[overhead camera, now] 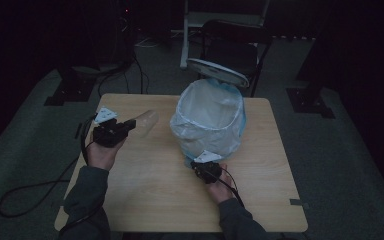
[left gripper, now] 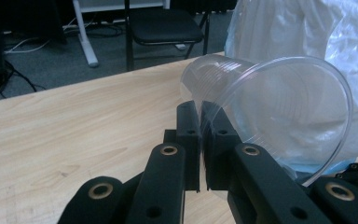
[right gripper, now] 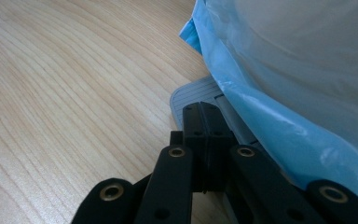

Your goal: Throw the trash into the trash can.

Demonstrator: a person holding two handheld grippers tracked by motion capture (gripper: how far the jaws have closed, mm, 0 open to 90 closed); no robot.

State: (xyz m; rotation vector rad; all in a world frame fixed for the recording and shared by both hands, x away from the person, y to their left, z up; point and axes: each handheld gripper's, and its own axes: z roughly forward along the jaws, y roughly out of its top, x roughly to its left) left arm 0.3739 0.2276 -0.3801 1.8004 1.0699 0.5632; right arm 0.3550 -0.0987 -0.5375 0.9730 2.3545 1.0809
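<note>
The left gripper point(overhead camera: 130, 125) sits at the left of the desk point(overhead camera: 150, 200), raised off the wood, with its fingers point(left gripper: 189, 130) clamped on the rim of a clear plastic cup point(left gripper: 279, 112). The cup lies tipped on its side, its open mouth facing back toward the gripper and its base pointing away to the right, toward the bin; in the high view the cup point(overhead camera: 147, 120) hangs just left of the bin, apart from it.

A pedal bin point(overhead camera: 210, 120) stands at the middle of the desk, lined with a white bag over a blue one, its lid point(overhead camera: 217, 72) tipped up at the far side. The right gripper point(overhead camera: 200, 164) is at the near side of the bin's foot. Its fingers point(right gripper: 198, 126) are pressed together with nothing between them, and their tips rest on the grey ridged pedal point(right gripper: 196, 95) that sticks out from under the blue bag point(right gripper: 279, 130).

A black chair point(overhead camera: 237, 47) stands on the floor beyond the desk.
</note>
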